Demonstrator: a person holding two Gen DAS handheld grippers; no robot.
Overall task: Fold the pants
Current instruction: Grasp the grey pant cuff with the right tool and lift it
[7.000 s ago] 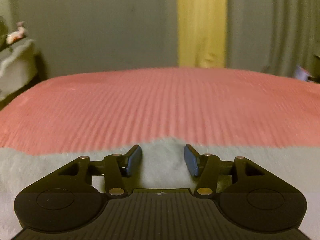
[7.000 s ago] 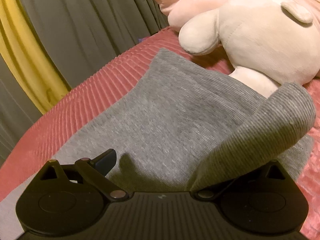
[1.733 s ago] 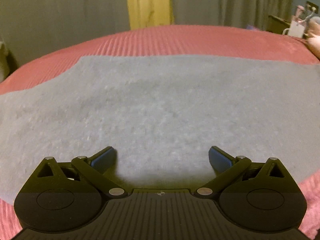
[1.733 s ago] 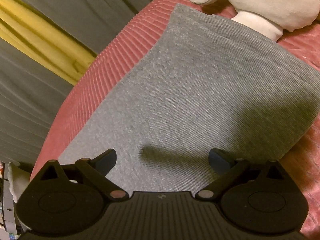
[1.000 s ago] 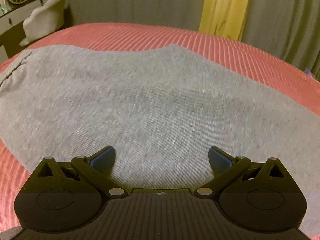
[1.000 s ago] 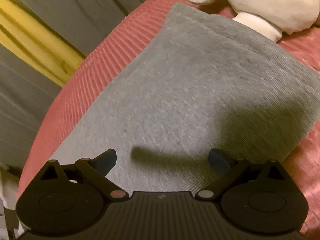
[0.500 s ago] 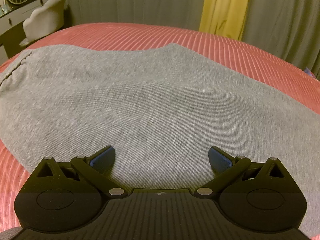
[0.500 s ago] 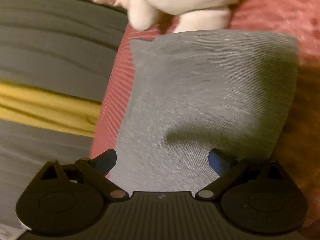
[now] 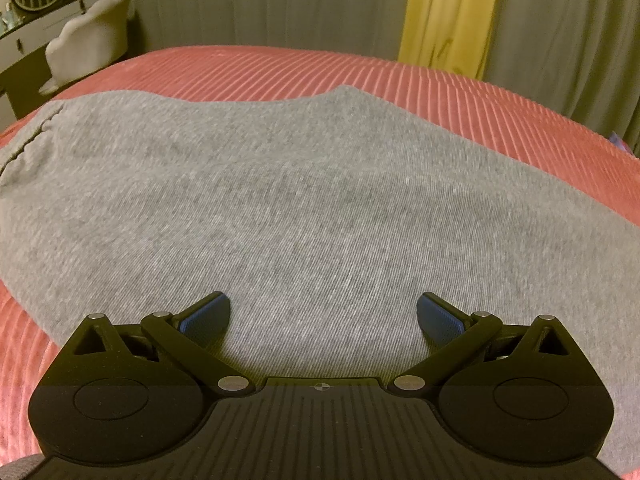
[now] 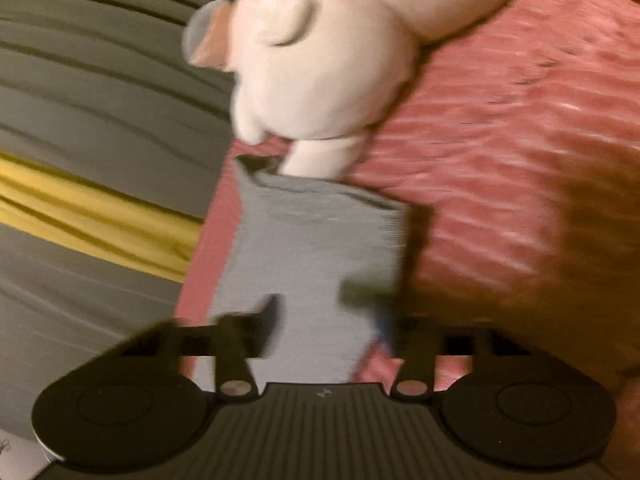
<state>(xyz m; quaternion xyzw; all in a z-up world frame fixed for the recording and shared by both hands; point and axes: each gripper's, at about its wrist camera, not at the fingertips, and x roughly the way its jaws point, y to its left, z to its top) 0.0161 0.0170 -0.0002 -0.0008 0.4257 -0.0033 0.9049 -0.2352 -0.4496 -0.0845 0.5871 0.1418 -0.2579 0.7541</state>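
The grey pants (image 9: 304, 208) lie flat on the red ribbed bedspread (image 9: 500, 100). A stitched hem shows at the far left. My left gripper (image 9: 322, 316) is open and empty, just above the cloth near its front edge. In the right wrist view the frame is blurred; the grey pants (image 10: 320, 248) run away from the camera as a narrow folded strip with layered ends by the plush toy. My right gripper (image 10: 326, 322) hovers over the strip's near end with its jaws partly apart, holding nothing I can see.
A cream plush toy (image 10: 328, 68) lies on the bed just beyond the pants' far end. Grey and yellow curtains (image 9: 448, 16) hang behind the bed. A grey chair (image 9: 88, 52) and a desk stand at the far left.
My right gripper has swung sideways and tilted, so the plush toy fills more of its view, and its jaws have narrowed. The left gripper has barely moved and stays open.
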